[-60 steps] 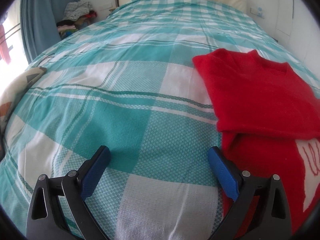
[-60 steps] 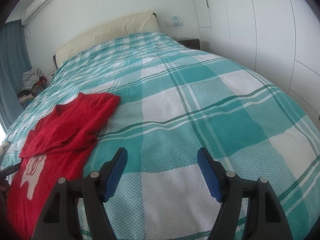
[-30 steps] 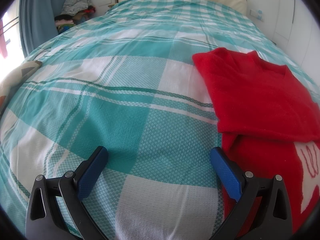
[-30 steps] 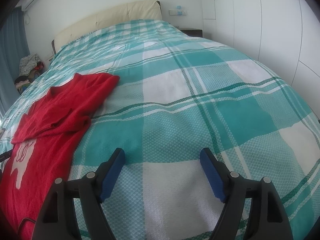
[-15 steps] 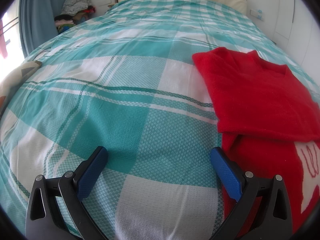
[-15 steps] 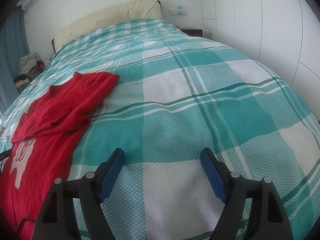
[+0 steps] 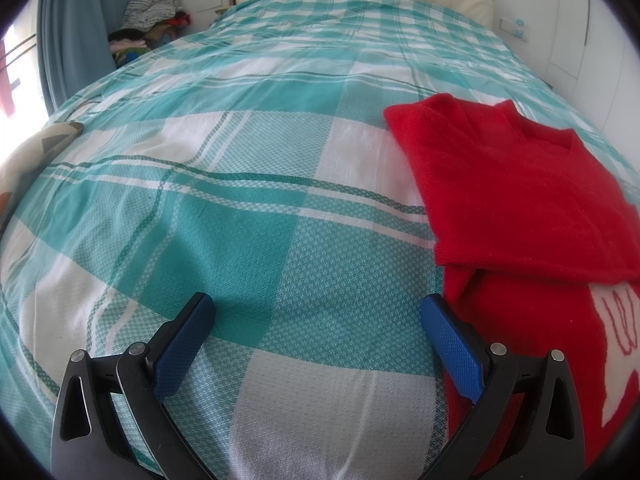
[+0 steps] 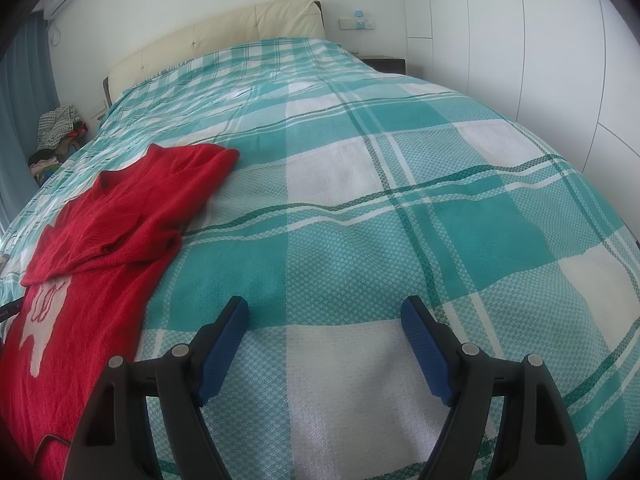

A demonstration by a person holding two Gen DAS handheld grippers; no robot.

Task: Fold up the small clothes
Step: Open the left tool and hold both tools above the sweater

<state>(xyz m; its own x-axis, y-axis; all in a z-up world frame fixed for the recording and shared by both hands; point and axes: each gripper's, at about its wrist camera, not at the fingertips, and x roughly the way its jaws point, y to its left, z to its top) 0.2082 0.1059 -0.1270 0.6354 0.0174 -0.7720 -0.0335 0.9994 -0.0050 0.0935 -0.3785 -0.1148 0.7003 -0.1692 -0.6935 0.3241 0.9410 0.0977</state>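
Note:
A small red sweater point(image 7: 516, 204) with a white motif lies flat on the teal-and-white checked bedspread point(image 7: 248, 216), its sleeves folded across the chest. In the left wrist view it fills the right side; my left gripper point(image 7: 316, 308) hovers open just left of its hem, nothing between the blue pads. In the right wrist view the red sweater point(image 8: 108, 236) lies at the left. My right gripper point(image 8: 324, 312) stands open over bare bedspread point(image 8: 420, 208) to the sweater's right, holding nothing.
A cream headboard point(image 8: 224, 36) closes the far end of the bed. A pile of clothes point(image 7: 152, 12) sits by a blue curtain point(image 7: 80, 28) at the back left. White wardrobe doors point(image 8: 532, 40) run along the right. A patterned cushion point(image 7: 36, 152) lies at the bed's left edge.
Since two seconds ago both views shifted slightly closer over the bed. Over the last second nothing has moved, and both grippers stay open.

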